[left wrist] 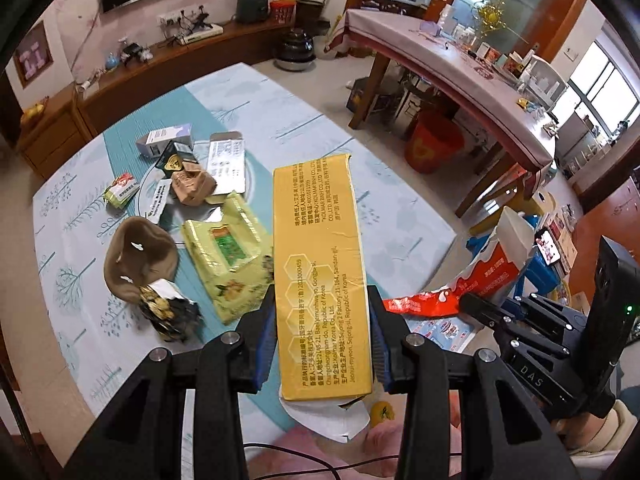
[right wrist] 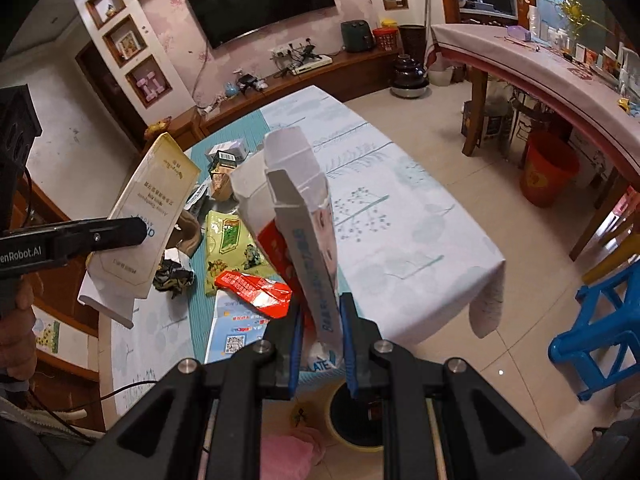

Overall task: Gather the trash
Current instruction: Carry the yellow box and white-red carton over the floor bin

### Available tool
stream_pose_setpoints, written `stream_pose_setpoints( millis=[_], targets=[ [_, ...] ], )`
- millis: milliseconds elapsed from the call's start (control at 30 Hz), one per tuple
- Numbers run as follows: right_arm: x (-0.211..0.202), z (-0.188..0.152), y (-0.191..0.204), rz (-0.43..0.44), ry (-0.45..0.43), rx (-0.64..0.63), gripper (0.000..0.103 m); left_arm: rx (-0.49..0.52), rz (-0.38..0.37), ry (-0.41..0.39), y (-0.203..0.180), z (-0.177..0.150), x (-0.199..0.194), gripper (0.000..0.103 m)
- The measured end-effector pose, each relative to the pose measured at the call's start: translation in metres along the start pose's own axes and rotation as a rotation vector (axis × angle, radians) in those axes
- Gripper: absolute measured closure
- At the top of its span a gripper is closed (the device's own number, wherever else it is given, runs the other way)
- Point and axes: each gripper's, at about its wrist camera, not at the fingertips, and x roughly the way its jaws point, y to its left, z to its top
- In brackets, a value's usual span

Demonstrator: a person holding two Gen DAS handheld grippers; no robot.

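My left gripper (left wrist: 322, 344) is shut on a long yellow carton (left wrist: 318, 264), held above the near edge of the low table (left wrist: 320, 140); the same yellow carton (right wrist: 154, 216) shows at the left of the right wrist view. My right gripper (right wrist: 322, 348) is shut on a flattened white, red and blue carton (right wrist: 304, 220), seen too as the red and white carton (left wrist: 492, 268) at the right. A black bin with a yellow rim (right wrist: 352, 420) sits below my right gripper. On the table lie a green foil packet (left wrist: 228, 256), a red wrapper (right wrist: 256, 292), a crumpled dark wrapper (left wrist: 168, 312) and small boxes (left wrist: 188, 160).
A brown floppy piece (left wrist: 136, 256) lies on the table's left. A long covered table (left wrist: 460, 68) runs along the right, with a red bucket (left wrist: 434, 144) under it. A blue plastic stool (right wrist: 600, 328) stands on the floor at right. Pink cloth (right wrist: 288, 452) is below.
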Motion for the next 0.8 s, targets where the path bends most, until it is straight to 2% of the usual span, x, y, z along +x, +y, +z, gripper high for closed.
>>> stream_pose_setpoints(
  millis=[200,433,800],
  targets=[
    [-0.022,-0.016,-0.036,0.065,0.012,-0.103,0.086,-0.084,0.050,-0.031,-0.055,-0.033,-0.009,0.065],
    [-0.040,-0.048,-0.079,0.133,0.065,-0.172,0.086,-0.152,0.109,0.019,-0.109,-0.082,-0.003,0.065],
    [-0.020,-0.102,-0.099,0.222,0.190,-0.212,0.086,-0.182,0.176,0.137,-0.138,-0.133,0.028,0.065]
  ],
)
